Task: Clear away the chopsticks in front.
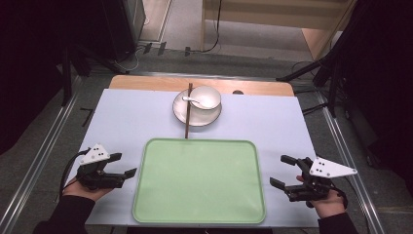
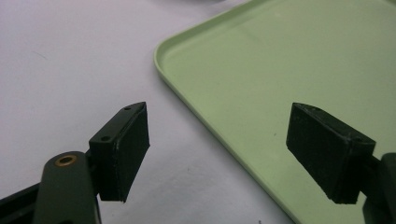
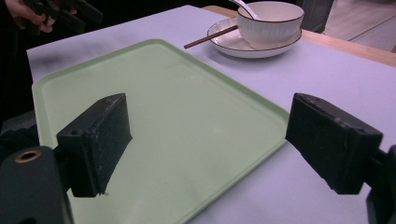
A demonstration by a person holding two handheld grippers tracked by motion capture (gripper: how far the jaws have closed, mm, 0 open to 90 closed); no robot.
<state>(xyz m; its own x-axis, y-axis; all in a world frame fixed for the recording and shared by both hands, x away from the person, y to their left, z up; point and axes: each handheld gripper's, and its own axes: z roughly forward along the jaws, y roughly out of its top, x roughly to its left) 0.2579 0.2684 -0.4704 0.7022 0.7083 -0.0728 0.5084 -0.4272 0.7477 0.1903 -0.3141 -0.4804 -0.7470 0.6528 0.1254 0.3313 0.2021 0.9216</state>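
While both tongs stand spread and empty, the left tongs point(image 1: 121, 164) sit left of a green tray point(image 1: 199, 217) and the right tongs point(image 1: 283, 170) right of it, on the pale tabletop point(image 1: 122, 117). Beyond: plate point(image 1: 181, 114), bowl point(image 1: 209, 101) with spoon point(image 1: 195, 101), chopsticks point(image 1: 187, 119) across the plate's rim.

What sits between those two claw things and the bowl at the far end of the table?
Nothing blocks the way. The green tray lies flat and empty between the left gripper and right gripper. Beyond its far edge sits the bowl on its plate, with chopsticks resting across the plate toward the tray.
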